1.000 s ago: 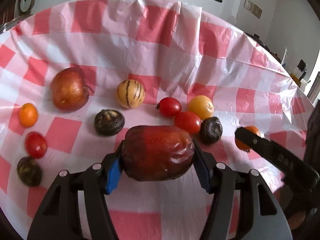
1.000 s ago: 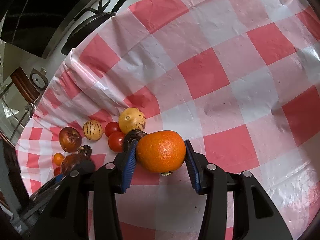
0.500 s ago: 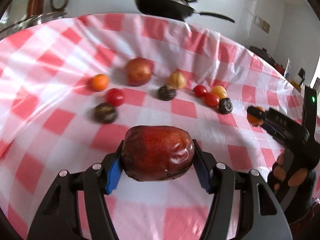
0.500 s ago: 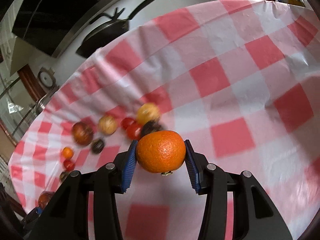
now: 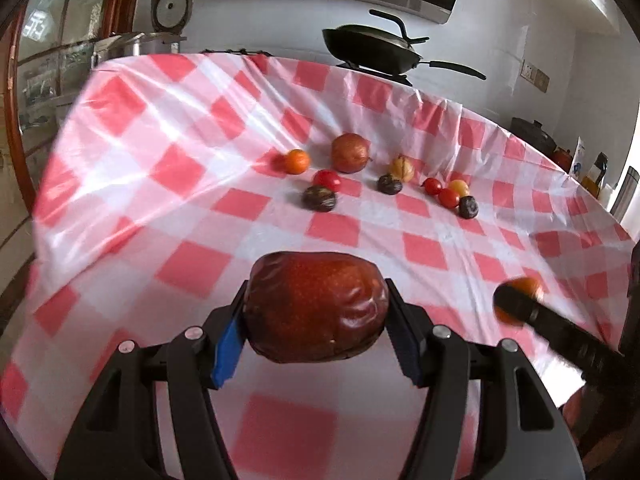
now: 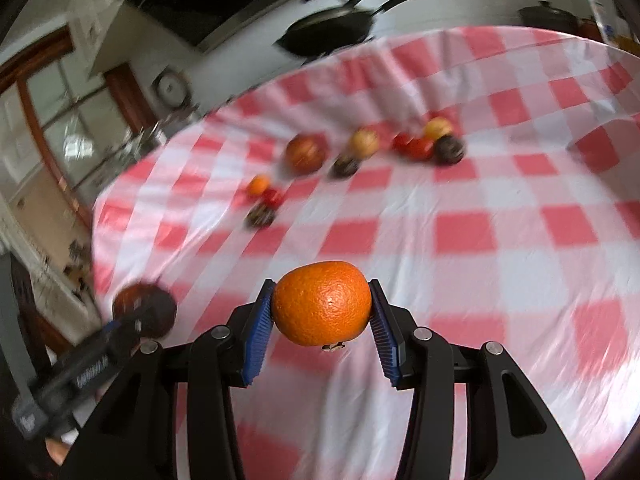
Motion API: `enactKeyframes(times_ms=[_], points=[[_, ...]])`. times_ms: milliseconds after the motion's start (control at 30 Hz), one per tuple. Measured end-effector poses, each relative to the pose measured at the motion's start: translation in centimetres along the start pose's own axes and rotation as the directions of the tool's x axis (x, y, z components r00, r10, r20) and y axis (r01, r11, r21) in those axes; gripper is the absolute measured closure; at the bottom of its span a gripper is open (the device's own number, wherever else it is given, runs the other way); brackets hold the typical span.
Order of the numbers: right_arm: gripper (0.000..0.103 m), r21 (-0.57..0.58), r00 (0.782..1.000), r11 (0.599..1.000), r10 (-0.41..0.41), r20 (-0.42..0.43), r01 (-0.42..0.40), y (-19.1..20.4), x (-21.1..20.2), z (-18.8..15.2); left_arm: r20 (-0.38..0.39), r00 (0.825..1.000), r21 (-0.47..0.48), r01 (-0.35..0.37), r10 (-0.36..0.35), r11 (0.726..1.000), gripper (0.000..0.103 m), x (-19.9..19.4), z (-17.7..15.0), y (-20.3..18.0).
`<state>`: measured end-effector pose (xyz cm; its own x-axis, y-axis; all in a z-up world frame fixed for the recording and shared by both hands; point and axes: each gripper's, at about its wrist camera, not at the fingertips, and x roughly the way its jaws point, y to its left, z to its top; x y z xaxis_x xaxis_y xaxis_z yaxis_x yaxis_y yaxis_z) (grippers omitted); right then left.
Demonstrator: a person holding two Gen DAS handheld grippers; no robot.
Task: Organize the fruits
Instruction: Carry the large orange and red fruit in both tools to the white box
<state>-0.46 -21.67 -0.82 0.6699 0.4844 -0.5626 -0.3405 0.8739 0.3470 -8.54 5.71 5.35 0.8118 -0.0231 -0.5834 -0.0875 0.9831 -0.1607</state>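
Left wrist view. Left gripper [image 5: 316, 316] clamped on a dark red apple [image 5: 316, 308], blue pads [image 5: 228, 344] pressed to both flanks, lower centre of frame, lifted clear of the checked tablecloth [image 5: 160, 168]. Remaining fruit in a loose row at upper centre: small orange [image 5: 297, 161], second apple [image 5: 349, 152], striped yellow fruit [image 5: 401, 168], red tomatoes [image 5: 448, 197], dark round fruits [image 5: 319, 198]. Right-hand tool visible at right edge with orange fruit behind its tip (blurred). Black pan [image 5: 372, 48] beyond the table's far edge.

Right wrist view. Right gripper [image 6: 322, 312] closed on a large orange [image 6: 322, 304], held at its widest girth, lower centre, above the cloth. Same fruit row at upper centre, smeared by motion. Other tool at lower left, apple [image 6: 144, 312] in its jaws.

Judgement: both fruits held well apart from the row, presumably for carrying to separate sorted groups; destination not visible.
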Motion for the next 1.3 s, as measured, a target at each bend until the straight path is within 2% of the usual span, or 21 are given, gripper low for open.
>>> enactKeyframes(times_ms=[433, 867, 1033, 1133, 1300], points=[[0.057, -0.177, 0.991, 0.981, 0.053, -0.126, -0.076, 8.7, 0.8, -4.7, -0.001, 0.994, -0.055, -0.113, 0.113, 0.992, 0.040, -4.5, -3.0, 8.1], [0.057, -0.353, 0.972, 0.916, 0.125, -0.199, -0.190, 16.8, 0.8, -8.7, 0.011, 0.981, -0.105, -0.193, 0.195, 0.976, 0.040, -8.6, -5.7, 13.5], [0.057, -0.412, 0.960, 0.875, 0.172, -0.223, -0.253, 19.6, 0.4, -10.1, 0.034, 0.970, -0.132, -0.234, 0.240, 0.963, 0.040, -11.5, -6.6, 15.8], [0.057, -0.466, 0.946, 0.831, 0.203, -0.254, -0.303, 22.0, 0.2, -11.6, 0.037, 0.960, -0.152, -0.267, 0.276, 0.951, 0.040, -13.2, -7.4, 17.7], [0.057, -0.545, 0.920, 0.748, 0.246, -0.305, -0.380, 25.2, -0.4, -14.4, 0.005, 0.936, -0.234, -0.340, 0.351, 0.911, 0.040, -15.8, -9.9, 22.4]])
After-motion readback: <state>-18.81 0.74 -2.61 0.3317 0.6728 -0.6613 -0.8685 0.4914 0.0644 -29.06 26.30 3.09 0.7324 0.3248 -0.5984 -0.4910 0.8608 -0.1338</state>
